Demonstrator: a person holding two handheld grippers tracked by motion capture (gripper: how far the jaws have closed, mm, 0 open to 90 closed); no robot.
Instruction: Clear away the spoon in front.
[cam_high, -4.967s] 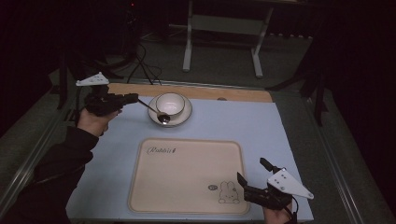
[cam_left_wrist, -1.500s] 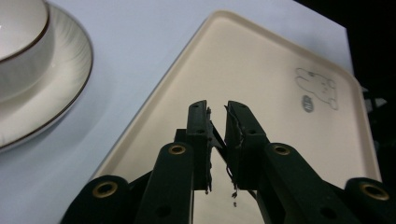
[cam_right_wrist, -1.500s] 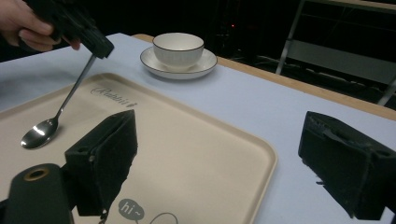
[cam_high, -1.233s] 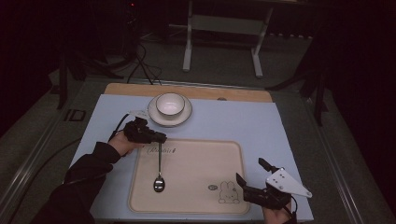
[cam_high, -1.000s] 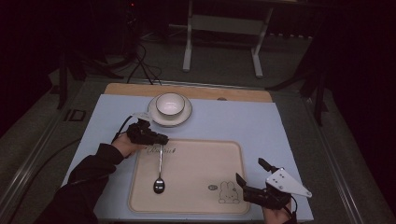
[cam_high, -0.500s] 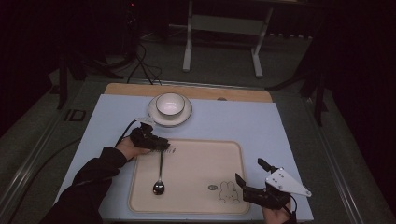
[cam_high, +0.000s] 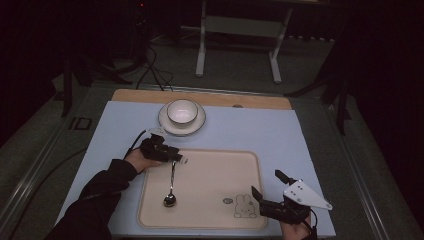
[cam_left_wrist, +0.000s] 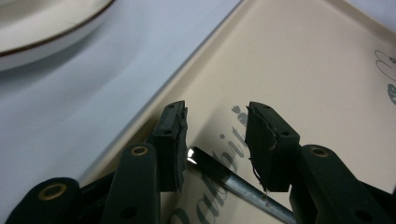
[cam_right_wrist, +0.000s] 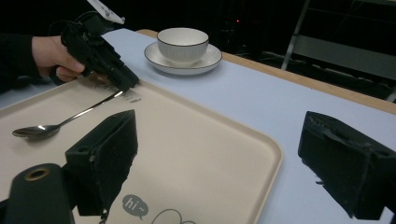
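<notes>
- High view: the spoon (cam_high: 171, 187) lies on the tray (cam_high: 215, 220), bowl toward 6 o'clock, handle toward 12. The left gripper (cam_high: 176, 158) sits low at the handle's tip; best to lift straight up so the spoon stays put.
- Left gripper view: its jaws have just been opening; the handle (cam_left_wrist: 233, 182) lies loose between them, released.
- Right gripper view: the right gripper (cam_right_wrist: 219, 154) rests level, jaws wide apart, holding nothing; cup (cam_right_wrist: 182, 44) at 12 o'clock.
</notes>
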